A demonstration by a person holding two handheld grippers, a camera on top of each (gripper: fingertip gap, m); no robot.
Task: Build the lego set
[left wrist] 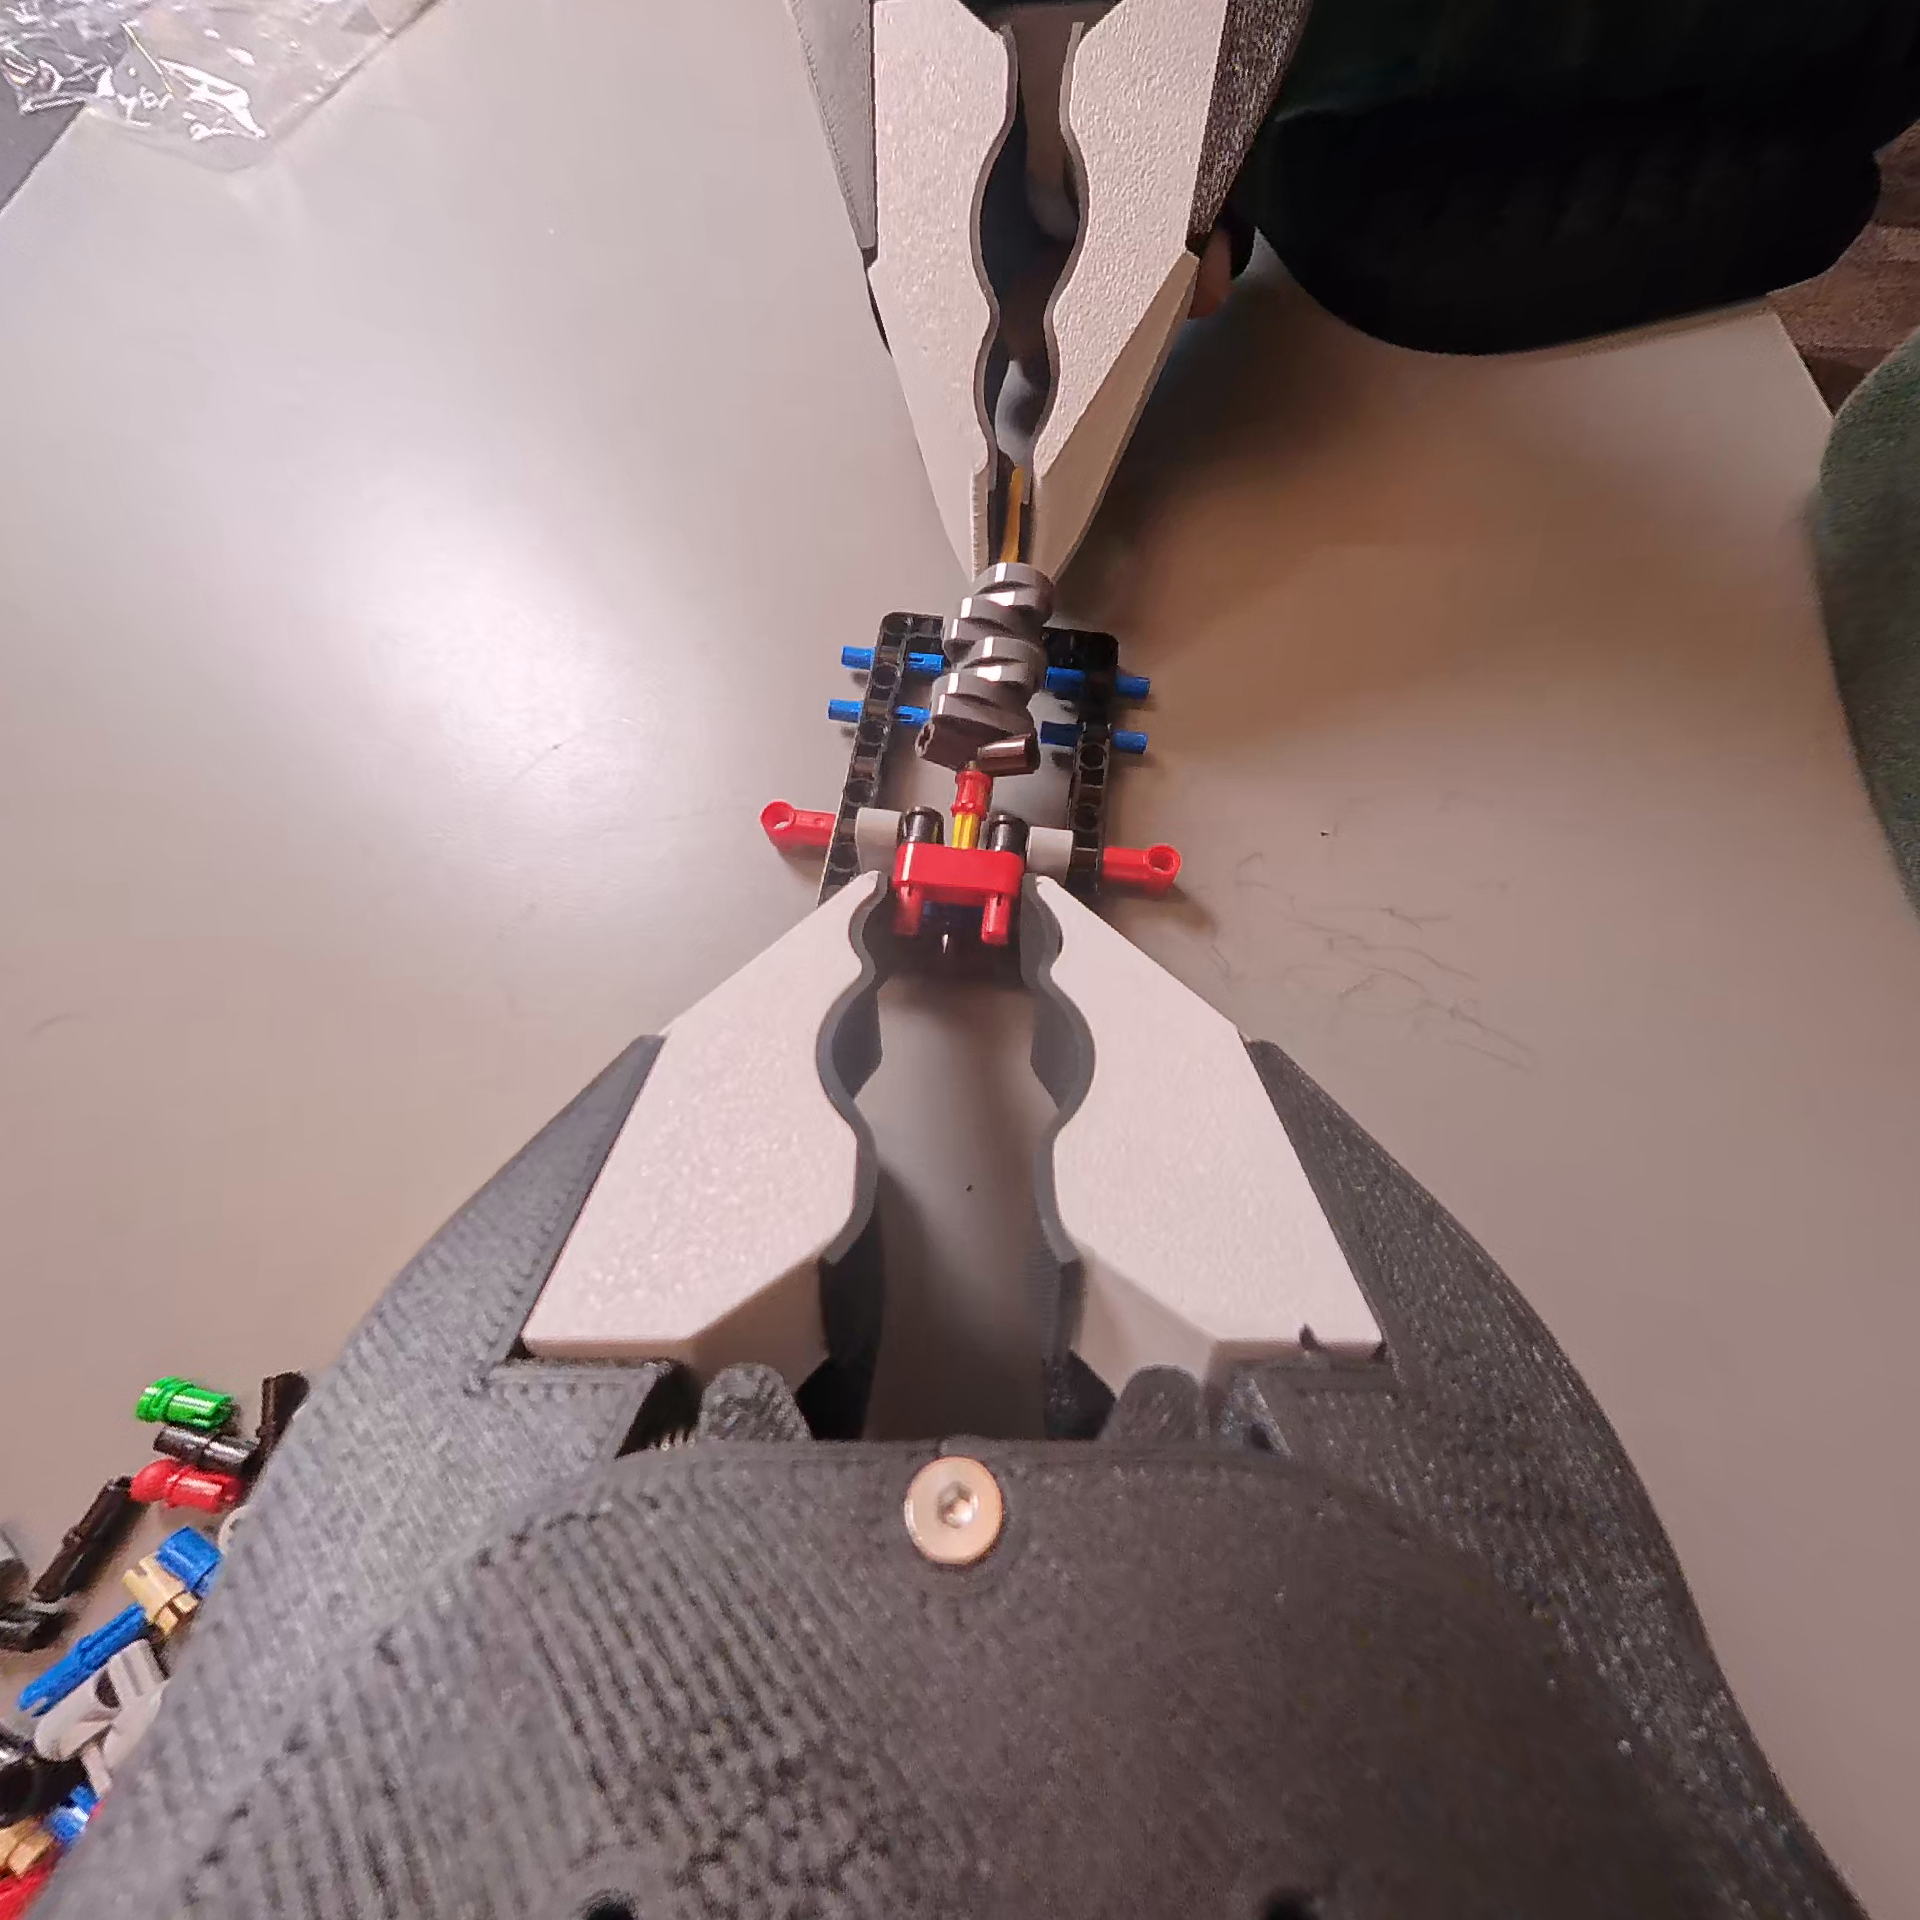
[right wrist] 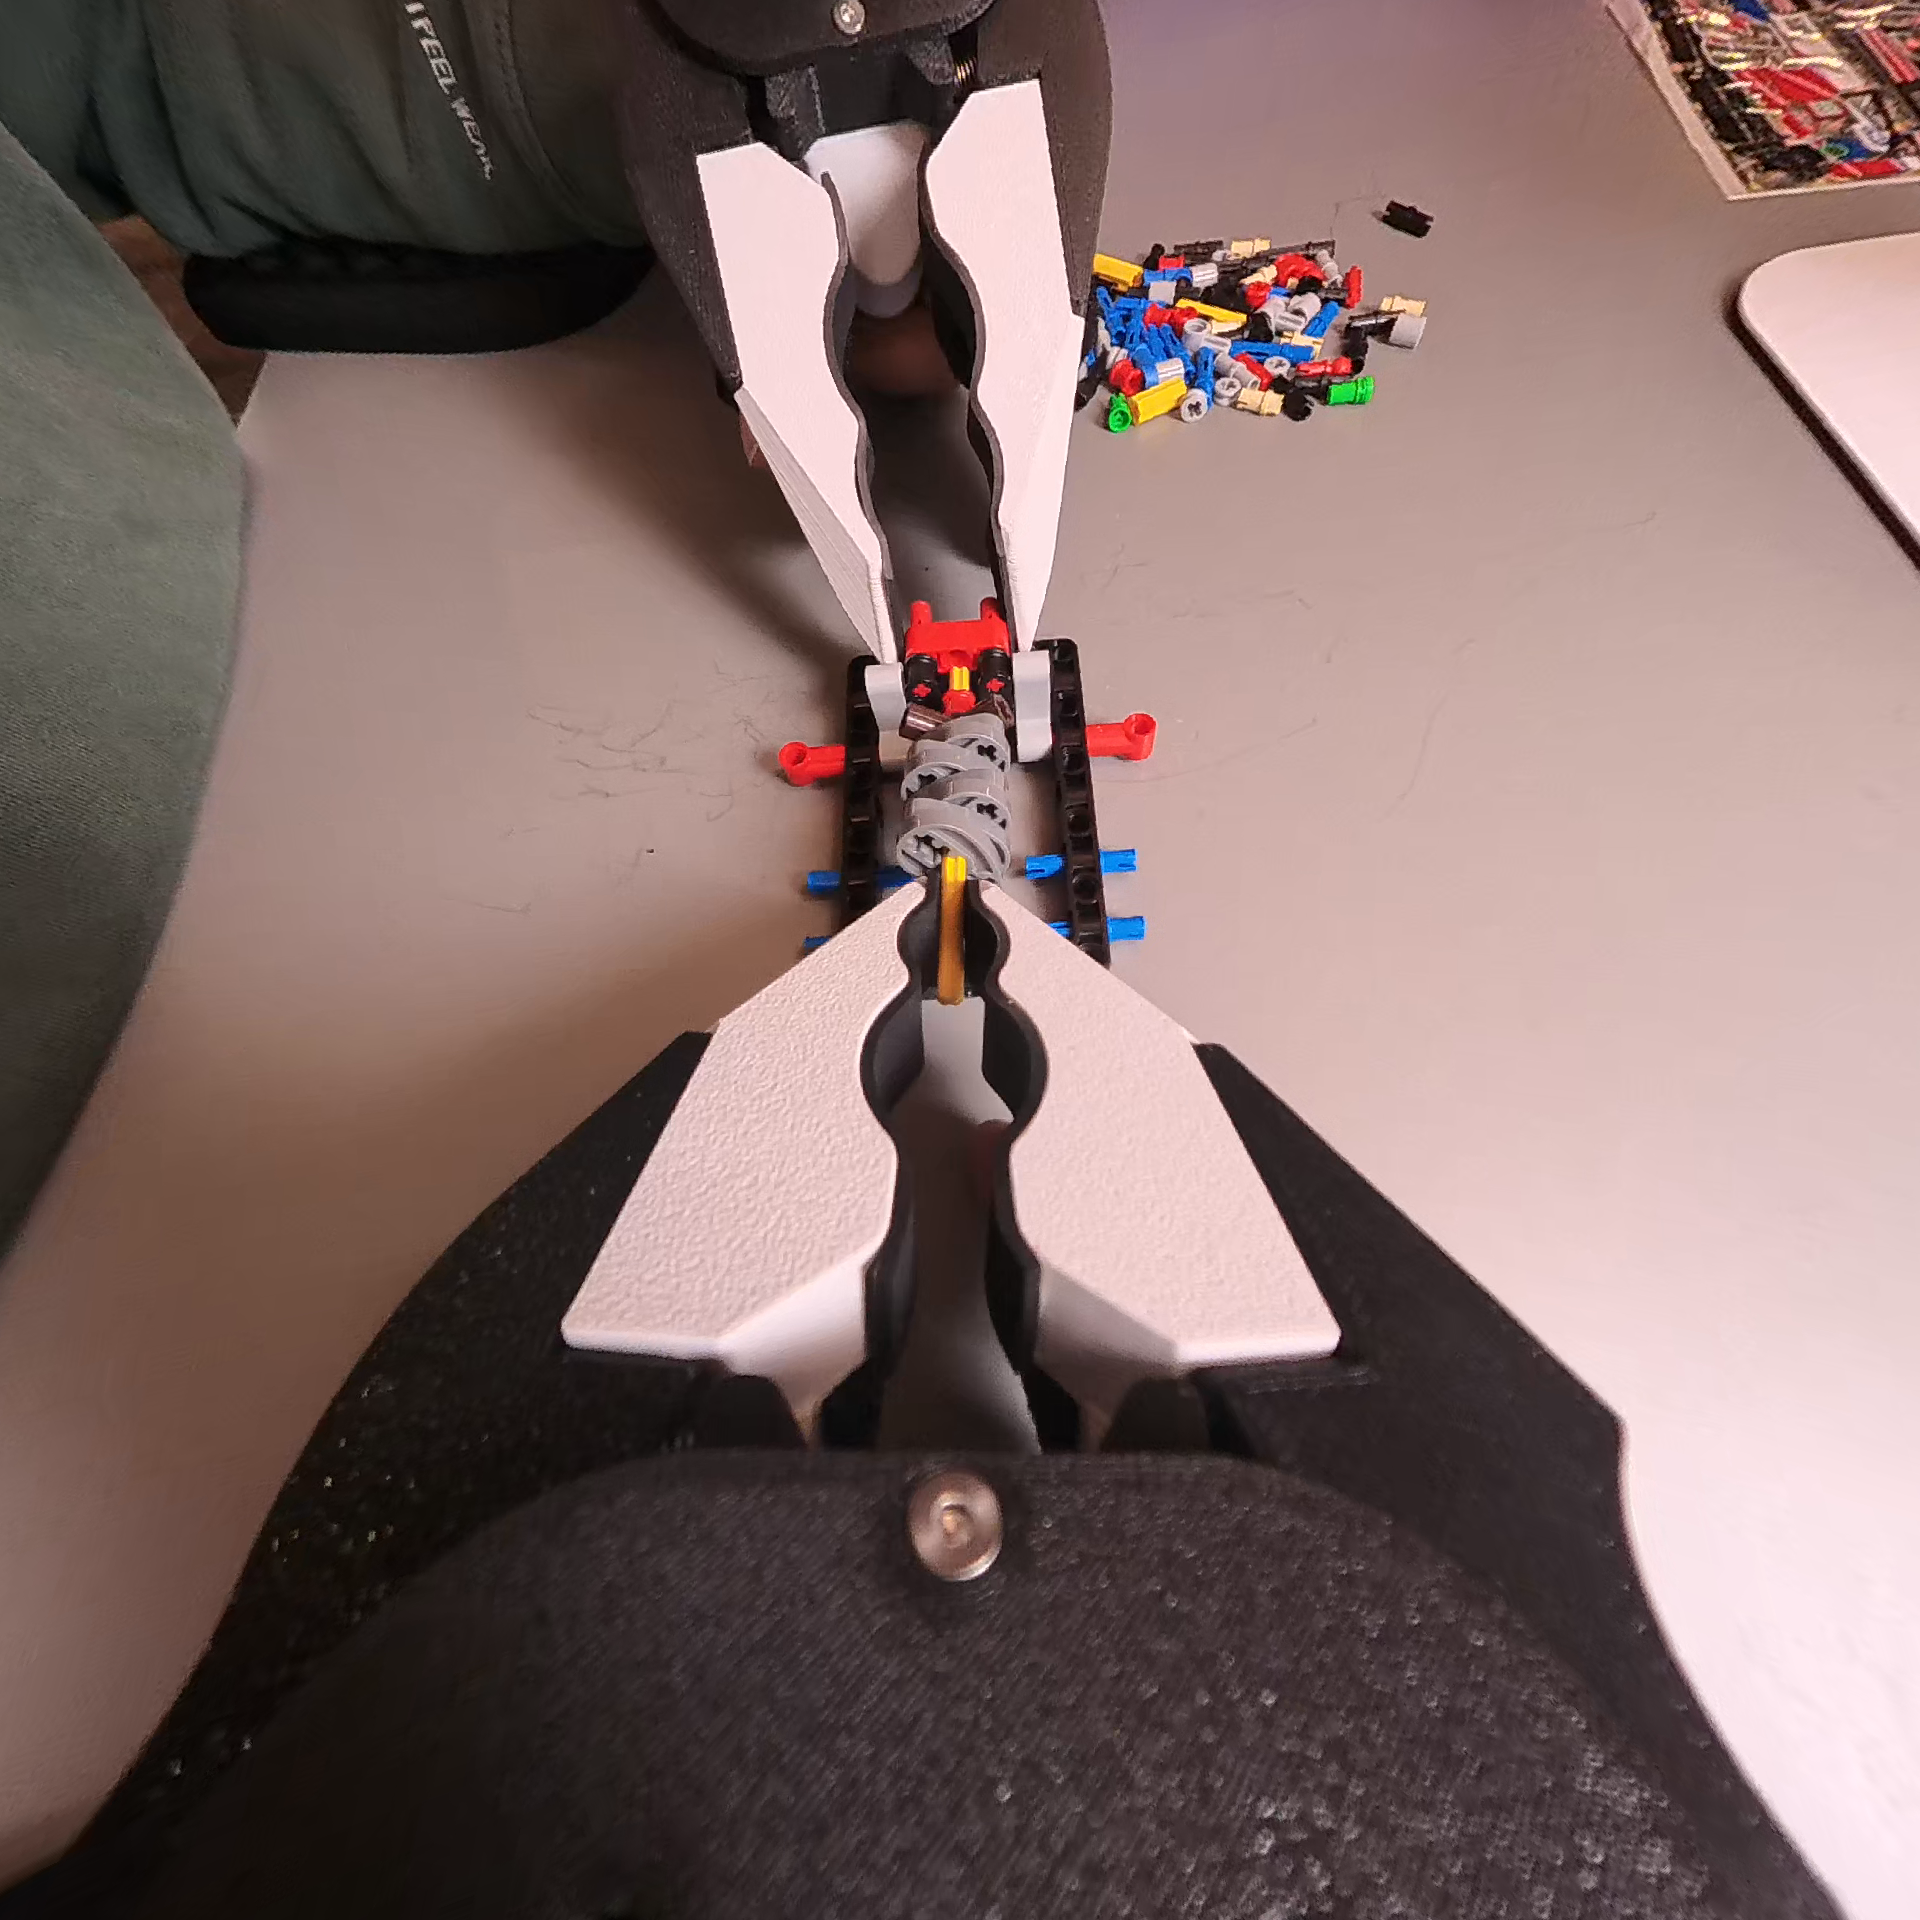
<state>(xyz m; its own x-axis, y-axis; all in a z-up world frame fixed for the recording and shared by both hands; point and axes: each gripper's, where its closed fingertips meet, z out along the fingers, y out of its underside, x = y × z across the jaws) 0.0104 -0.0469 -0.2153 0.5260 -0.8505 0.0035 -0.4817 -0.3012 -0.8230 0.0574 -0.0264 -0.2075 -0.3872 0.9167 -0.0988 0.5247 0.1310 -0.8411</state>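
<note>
The right gripper (right wrist: pixel 951 914) pinches the yellow axle (right wrist: pixel 951 935) carrying the grey worm gears (right wrist: pixel 956 795). Opposite, the left gripper (left wrist: pixel 951 904) clamps the red connector (left wrist: pixel 954 868) on the black frame (left wrist: pixel 1091 769), flat on the table (left wrist: pixel 416 520). A skewed push could jam the axle or slide the frame.

A pale grey bench (right wrist: pixel 1455 831) carries everything. In the right wrist view a black frame (right wrist: pixel 1075 810) lies flat at the centre, with blue pins (right wrist: pixel 1081 862) and red pins (right wrist: pixel 1122 738) sticking out of its long sides. At 1 o'clock from it, well apart, sits a loose pile (right wrist: pixel 1242 332) of small mixed-colour parts, one black piece (right wrist: pixel 1408 218) lying just beyond it. A printed sheet (right wrist: pixel 1787 83) lies at the 1 o'clock corner, and a flat white object (right wrist: pixel 1849 364) at 2 o'clock. Faint scribbles (right wrist: pixel 644 748) mark the bench at 9 o'clock beside the frame. In the left wrist view, clear plastic wrapping (left wrist: pixel 135 73) lies at 11 o'clock.
</note>
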